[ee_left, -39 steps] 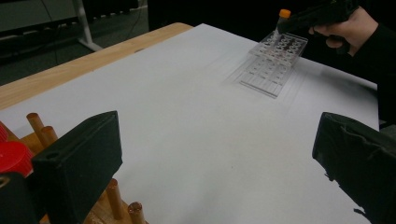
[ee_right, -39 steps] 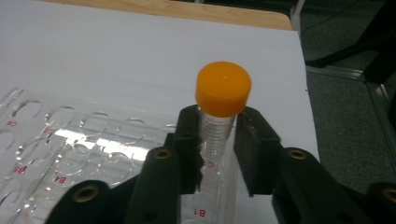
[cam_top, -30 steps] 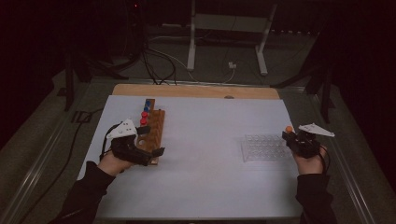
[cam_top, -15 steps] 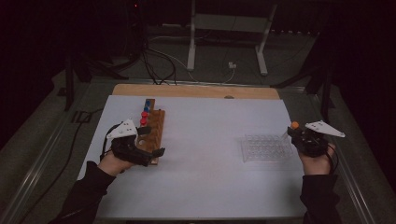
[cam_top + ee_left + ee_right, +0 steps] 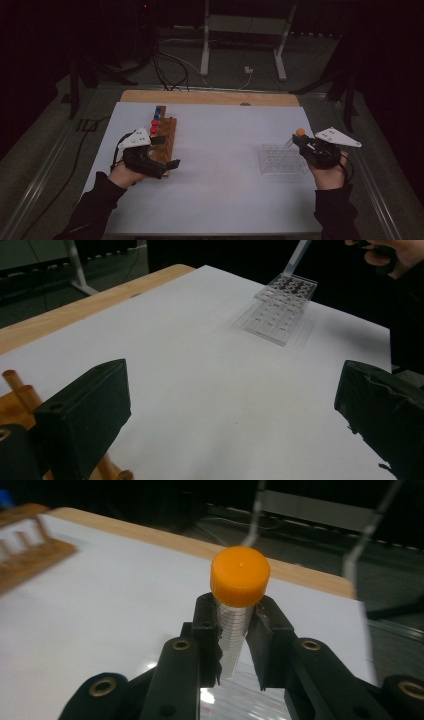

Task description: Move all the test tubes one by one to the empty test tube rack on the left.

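A clear tube [image 5: 233,632] with an orange cap [image 5: 240,576] is gripped between the closed jaws of the right gripper [image 5: 234,642], as seen in the right gripper view; the tube is held just below the cap, tilted slightly, and lifted clear of the white sheet [image 5: 100,610]. In the high view the right gripper [image 5: 306,145] is held at the right edge of the table, with the orange cap [image 5: 300,132] seen at its tip, just beside the far right corner of a clear plastic tray [image 5: 281,160] that lies flat on the sheet.

At the near left of the high view the left gripper [image 5: 160,152] is held in a hand [image 5: 124,175], with its jaws spread wide on either side of the near end of a wooden rack [image 5: 167,139]. Nothing is gripped between them; in the left gripper view only bare white sheet is seen between the two black jaws, with wooden pegs [image 5: 17,387] of the rack beside one jaw. Farther along the rack, red caps [image 5: 153,125] and blue caps [image 5: 157,112] are seen standing in it.

Beyond the sheet a strip of wooden tabletop [image 5: 210,97] is exposed, and behind it, on the dark floor, cables [image 5: 170,65] and the legs of a metal stand [image 5: 242,47] can be made out.
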A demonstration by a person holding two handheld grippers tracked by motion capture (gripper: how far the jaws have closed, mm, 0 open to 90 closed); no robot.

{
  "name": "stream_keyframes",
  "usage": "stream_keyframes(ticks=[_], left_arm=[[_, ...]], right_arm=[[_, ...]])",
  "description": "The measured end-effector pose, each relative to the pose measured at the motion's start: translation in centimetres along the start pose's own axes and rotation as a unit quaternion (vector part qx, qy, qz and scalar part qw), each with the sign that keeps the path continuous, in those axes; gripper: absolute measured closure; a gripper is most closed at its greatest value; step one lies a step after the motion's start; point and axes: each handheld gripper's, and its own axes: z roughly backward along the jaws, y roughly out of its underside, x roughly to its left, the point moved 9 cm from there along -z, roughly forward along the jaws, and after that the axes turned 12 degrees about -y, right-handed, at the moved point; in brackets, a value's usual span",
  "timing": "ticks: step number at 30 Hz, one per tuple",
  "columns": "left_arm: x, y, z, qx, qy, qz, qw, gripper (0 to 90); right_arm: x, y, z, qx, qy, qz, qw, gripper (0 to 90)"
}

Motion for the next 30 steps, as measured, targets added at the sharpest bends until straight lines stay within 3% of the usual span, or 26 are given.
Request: stream_keyframes(ticks=[7, 12, 15, 21, 26, 30], left_arm=[[-1.0, -0.2, -0.8, 0.006, 0.016, -0.005, 0.9998, 2.5], [-1.8, -0.4, -1.5, 0.009, 0.027, -0.008, 0.9996, 2.5], [-2.4, -0.7, -2.0, 0.008, 0.037, -0.008, 0.9993, 2.5], [-3.9, -2.0, -2.7, -0.001, 0.057, -0.018, 0.9982, 2.6], [-5.4, -3.1, -3.5, -0.006, 0.08, -0.028, 0.9964, 4.3], [-6.7, -3.7, -4.3, -0.007, 0.098, -0.038, 0.9944, 7.6]], right_arm=[[4.1, -0.2, -2.0, 0.01, -0.054, 0.023, 0.9982, 74.7], [6.9, 0.3, -3.8, 0.028, -0.092, 0.041, 0.9945, 74.7], [8.9, 0.7, -4.9, 0.037, -0.122, 0.05, 0.9905, 74.7], [13.2, 1.6, -6.8, 0.058, -0.181, 0.075, 0.9789, 74.7], [15.3, 2.2, -7.5, 0.07, -0.21, 0.083, 0.9717, 74.7], [16.3, 2.5, -7.8, 0.077, -0.221, 0.092, 0.9679, 74.7]])
